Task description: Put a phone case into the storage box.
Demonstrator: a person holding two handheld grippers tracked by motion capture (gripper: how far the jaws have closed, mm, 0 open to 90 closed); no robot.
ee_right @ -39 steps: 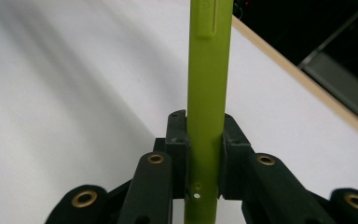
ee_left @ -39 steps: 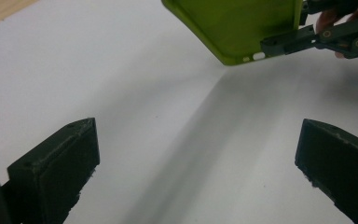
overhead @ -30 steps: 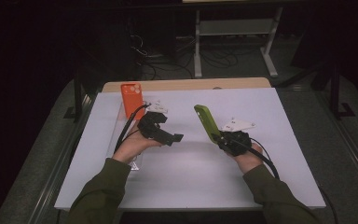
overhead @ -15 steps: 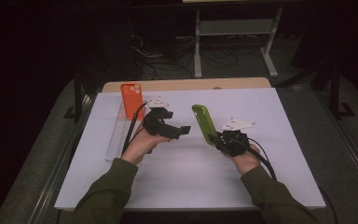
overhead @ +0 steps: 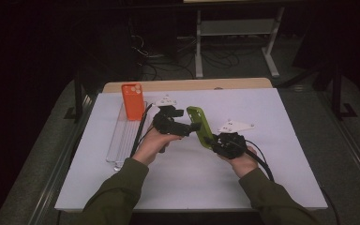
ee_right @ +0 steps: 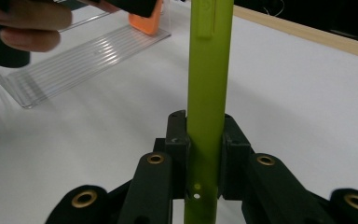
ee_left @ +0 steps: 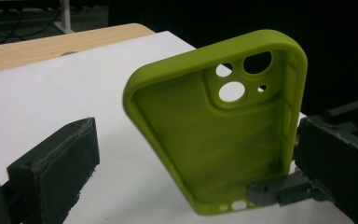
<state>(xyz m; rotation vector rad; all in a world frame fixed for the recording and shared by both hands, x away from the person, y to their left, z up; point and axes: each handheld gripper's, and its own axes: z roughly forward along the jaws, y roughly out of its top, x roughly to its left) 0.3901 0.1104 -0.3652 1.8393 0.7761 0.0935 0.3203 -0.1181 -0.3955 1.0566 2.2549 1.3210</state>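
High view, from left to right. A clear ribbed plastic rack [overhead: 124, 136] lay along the left part of the white table [overhead: 286, 117], and an orange phone case [overhead: 132, 101] stood upright at its far end, camera cut-out uppermost. Just right of the rack, the person's left hand [overhead: 151, 145] held the left gripper [overhead: 194, 126], which pointed rightward toward a green phone case [overhead: 200, 125]. The left gripper view showed its two black jaws spread wide, released and apart from the case: one pad [ee_left: 56, 170] sat at lower left over the bare table, the other at the right edge, with the green phone case [ee_left: 223, 126] standing between them, its hollow inner side and camera openings facing the lens. Near the middle of the table, the case was held raised and tilted above the surface. Farther right, the right gripper [overhead: 212, 140], carried by the right hand [overhead: 240, 159], was clenched on the case's lower end. In the right gripper view, both pads pressed the narrow green edge [ee_right: 207, 93] from either side, and the case rose edge-on straight up the frame. A wooden strip [overhead: 187, 85] bordered the table's far side.
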